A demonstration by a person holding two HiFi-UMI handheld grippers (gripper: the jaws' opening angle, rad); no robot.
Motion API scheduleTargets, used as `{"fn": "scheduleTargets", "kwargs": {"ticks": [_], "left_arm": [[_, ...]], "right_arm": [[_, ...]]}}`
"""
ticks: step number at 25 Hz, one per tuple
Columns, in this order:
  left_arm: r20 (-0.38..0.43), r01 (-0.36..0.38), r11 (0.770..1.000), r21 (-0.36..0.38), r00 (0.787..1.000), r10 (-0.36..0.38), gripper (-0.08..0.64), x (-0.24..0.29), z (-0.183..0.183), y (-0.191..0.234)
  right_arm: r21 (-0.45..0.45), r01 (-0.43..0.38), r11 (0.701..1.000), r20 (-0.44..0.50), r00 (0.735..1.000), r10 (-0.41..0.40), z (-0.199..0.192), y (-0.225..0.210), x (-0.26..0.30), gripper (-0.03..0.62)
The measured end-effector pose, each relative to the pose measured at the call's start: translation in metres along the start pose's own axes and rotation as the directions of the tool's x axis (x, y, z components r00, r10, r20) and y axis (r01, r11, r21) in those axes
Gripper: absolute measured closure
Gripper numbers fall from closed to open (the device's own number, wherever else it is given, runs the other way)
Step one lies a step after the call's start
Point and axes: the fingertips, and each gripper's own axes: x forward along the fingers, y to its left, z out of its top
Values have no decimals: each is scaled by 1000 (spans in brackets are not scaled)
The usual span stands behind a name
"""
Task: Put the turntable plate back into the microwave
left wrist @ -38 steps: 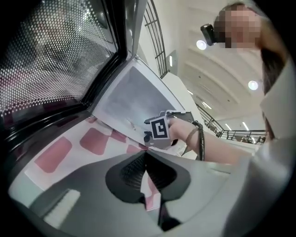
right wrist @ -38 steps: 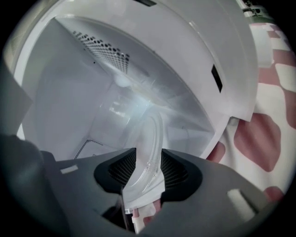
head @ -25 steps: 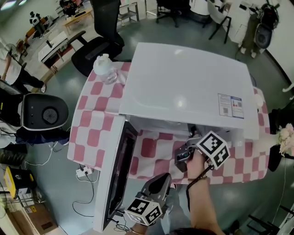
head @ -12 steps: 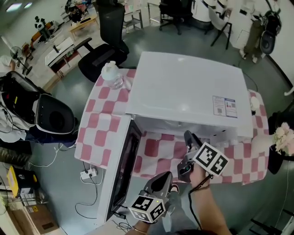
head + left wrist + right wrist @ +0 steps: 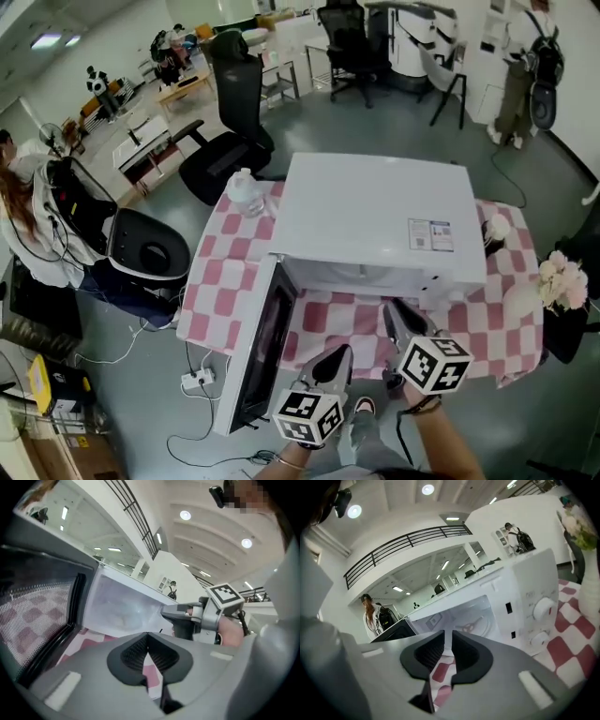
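The white microwave (image 5: 375, 216) stands on a pink-checked table with its door (image 5: 258, 352) swung open to the left. In the left gripper view a faint clear round shape, seemingly the turntable plate (image 5: 117, 615), lies on the cavity floor; in the right gripper view a three-armed hub (image 5: 472, 623) shows there. My right gripper (image 5: 390, 309) (image 5: 449, 634) hovers in front of the opening. Its jaws have just been closing, with a narrow gap and nothing between them. My left gripper (image 5: 339, 356) (image 5: 147, 633) is shut and empty, below the door edge.
A clear water bottle (image 5: 246, 195) stands at the table's back left corner and flowers (image 5: 562, 277) at the right edge. Office chairs (image 5: 230, 150) and a black bin (image 5: 150, 248) stand around; a power strip (image 5: 197, 378) lies on the floor. The control dials (image 5: 543, 609) are on the microwave's right.
The right gripper has drawn back from the microwave mouth toward me, rolled and risen. The left gripper has risen a little. The head view has tilted up to show more of the room.
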Motion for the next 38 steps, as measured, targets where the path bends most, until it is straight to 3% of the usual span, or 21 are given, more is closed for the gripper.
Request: {"fn": "scheduleTargets", "kwargs": {"ticks": [7, 17, 38], "left_arm": [[73, -34, 994, 101, 997, 26, 560, -3, 55, -15], [193, -81, 978, 193, 980, 43, 560, -8, 115, -24], [194, -105, 981, 162, 978, 73, 560, -12, 118, -12]], "right_arm": [[-62, 53, 997, 88, 995, -47, 31, -2, -43, 581], [-176, 123, 977, 226, 971, -82, 69, 10, -95, 583], [-210, 147, 967, 221, 970, -100, 63, 22, -100, 583]]}}
